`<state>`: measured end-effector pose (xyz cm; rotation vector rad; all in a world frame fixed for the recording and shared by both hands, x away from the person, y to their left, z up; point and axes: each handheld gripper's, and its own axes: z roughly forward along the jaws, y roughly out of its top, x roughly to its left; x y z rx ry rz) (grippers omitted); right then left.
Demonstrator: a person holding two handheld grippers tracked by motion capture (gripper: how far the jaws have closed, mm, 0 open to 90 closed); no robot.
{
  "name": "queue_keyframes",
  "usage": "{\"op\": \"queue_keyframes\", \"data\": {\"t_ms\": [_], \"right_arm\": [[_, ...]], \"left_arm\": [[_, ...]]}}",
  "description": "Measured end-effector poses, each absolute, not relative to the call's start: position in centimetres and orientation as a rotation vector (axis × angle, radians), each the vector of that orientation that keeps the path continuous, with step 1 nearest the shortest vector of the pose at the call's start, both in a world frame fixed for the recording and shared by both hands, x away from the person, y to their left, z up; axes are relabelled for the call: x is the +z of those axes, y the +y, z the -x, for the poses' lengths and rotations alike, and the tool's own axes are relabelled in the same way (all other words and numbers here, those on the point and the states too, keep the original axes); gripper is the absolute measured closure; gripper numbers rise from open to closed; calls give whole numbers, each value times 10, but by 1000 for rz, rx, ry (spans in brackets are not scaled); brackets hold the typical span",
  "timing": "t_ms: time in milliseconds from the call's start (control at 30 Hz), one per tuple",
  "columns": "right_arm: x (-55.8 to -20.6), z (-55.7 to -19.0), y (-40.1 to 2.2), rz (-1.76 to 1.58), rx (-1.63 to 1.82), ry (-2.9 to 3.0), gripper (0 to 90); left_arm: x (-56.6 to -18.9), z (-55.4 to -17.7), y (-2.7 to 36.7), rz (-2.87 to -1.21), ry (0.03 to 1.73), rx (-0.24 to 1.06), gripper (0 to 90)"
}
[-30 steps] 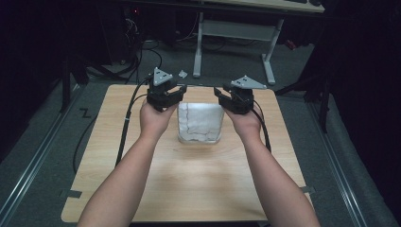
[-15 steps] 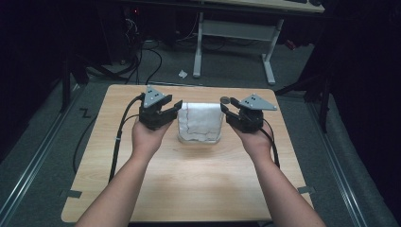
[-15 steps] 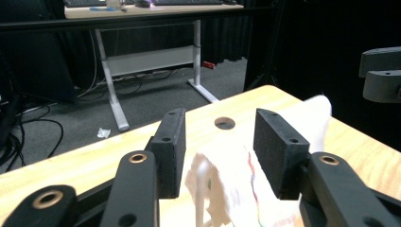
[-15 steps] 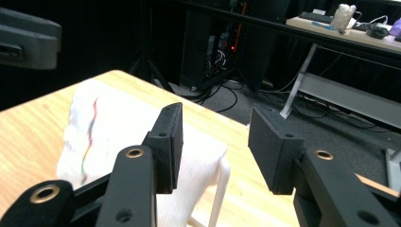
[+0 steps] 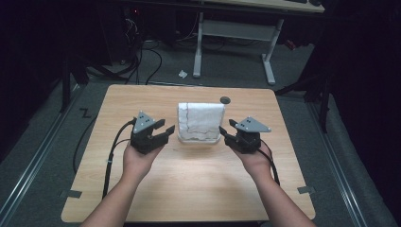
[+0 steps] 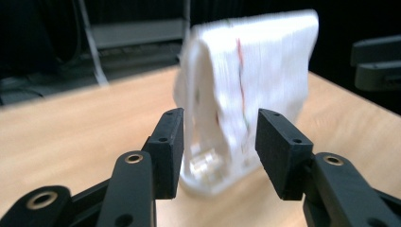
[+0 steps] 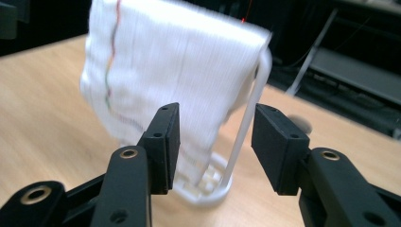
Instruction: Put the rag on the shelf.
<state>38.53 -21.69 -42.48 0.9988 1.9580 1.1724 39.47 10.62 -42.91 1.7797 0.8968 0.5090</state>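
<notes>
White cloth with a coloured stitched line point(image 5: 200, 120) draped over a white plastic rack point(image 7: 222, 182), near the wooden table's point(image 5: 198, 189) far edge, left gripper point(image 5: 163, 135) and right gripper point(image 5: 228, 134) flanking it, jaws just opened wide, holding nothing

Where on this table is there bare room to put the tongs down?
The widest bare patch is the near half of the light wooden table, between the person's forearms. Narrower strips lie along the left edge and the right edge. It is crowded mid-table: the white cloth draped over a white plastic rack stands between the left tongs and right tongs, with a small dark round disc behind it.
</notes>
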Motion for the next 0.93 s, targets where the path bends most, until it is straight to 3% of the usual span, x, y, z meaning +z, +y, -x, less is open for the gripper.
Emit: {"op": "queue_keyframes", "data": {"t_ms": [400, 500, 533, 633, 700, 933], "right_arm": [[-490, -361, -218, -1087, 1111, 2081, 502], [-501, -354, -218, -1099, 1095, 2102, 492], [-511, -340, -223, -1117, 1129, 2091, 494], [-524, -325, -229, -1144, 1162, 2099, 503], [-526, -321, -229, -1097, 1088, 2154, 497], [-530, -328, -230, -1146, 1064, 2145, 493]], "left_arm": [[-505, -359, 125, -1945, 953, 344, 500], [-529, -336, 135, -1955, 954, 362, 497], [-537, -329, 138, -2048, 970, 410, 545], [-532, -332, 142, -2024, 953, 375, 484], [-531, -337, 147, -1962, 984, 333, 488], [-532, -338, 146, -1982, 970, 316, 483]]}}
